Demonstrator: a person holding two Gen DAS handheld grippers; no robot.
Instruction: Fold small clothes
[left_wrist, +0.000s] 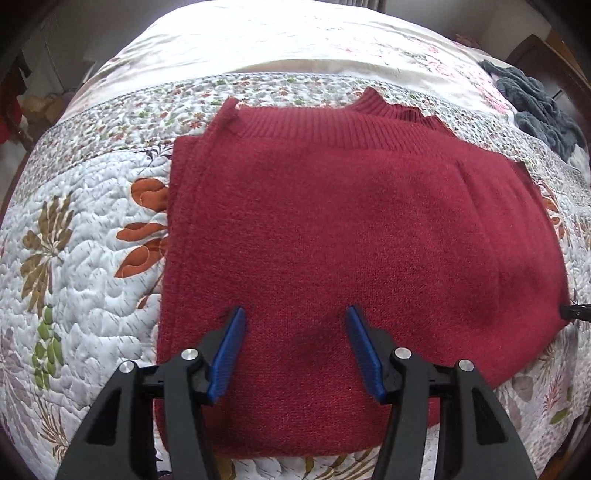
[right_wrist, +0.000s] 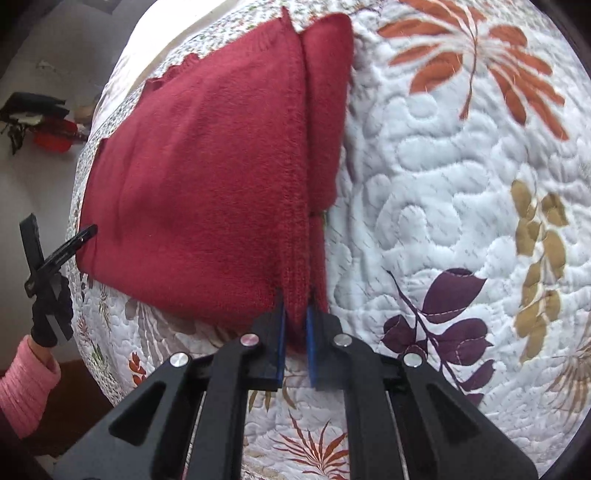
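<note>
One quilted floral bedspread (left_wrist: 85, 258) is covering the bed, with the folded red sweater (left_wrist: 351, 229) lying on it. Only the left view is showing grey clothing (left_wrist: 535, 107) far off; only the right is showing a pink sleeve (right_wrist: 26, 387). Left hand-held gripper (left_wrist: 295, 347) is hovering spread apart; right hand-held gripper (right_wrist: 295, 325) is pinching the sweater's edge
</note>
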